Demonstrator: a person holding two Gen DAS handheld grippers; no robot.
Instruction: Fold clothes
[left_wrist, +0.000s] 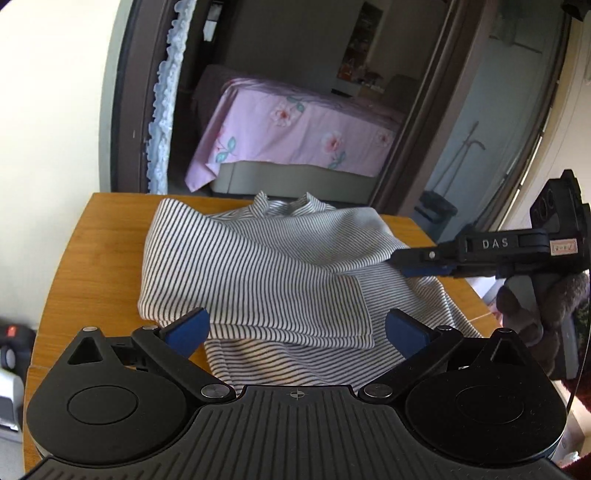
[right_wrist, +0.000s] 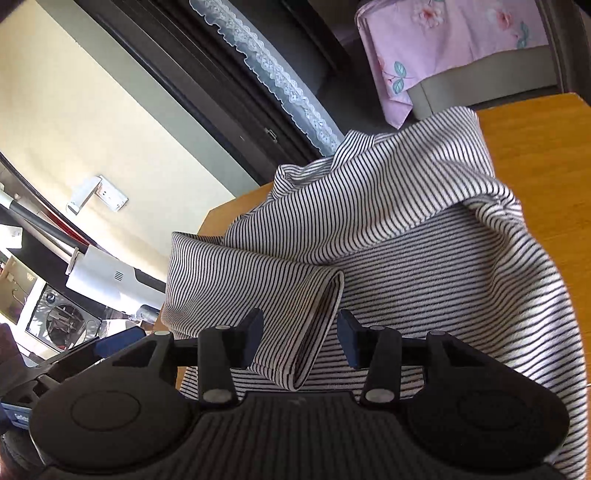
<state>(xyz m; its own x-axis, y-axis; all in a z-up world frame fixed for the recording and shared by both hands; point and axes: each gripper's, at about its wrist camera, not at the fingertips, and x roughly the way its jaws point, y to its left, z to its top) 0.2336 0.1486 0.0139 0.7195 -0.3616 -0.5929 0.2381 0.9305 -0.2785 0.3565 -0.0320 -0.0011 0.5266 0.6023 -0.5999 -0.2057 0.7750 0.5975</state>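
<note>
Folded sleeve edge (right_wrist: 314, 325) between parted right claw (right_wrist: 301, 338) (untouched)

Striped shirt (left_wrist: 258, 266) covers the table (left_wrist: 92, 258); left strip bare.

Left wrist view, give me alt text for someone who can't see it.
A striped shirt lies partly folded on a wooden table. The open left gripper sits at its near edge, while the right gripper reaches in from the right. A pink bed shows through the doorway behind.
</note>
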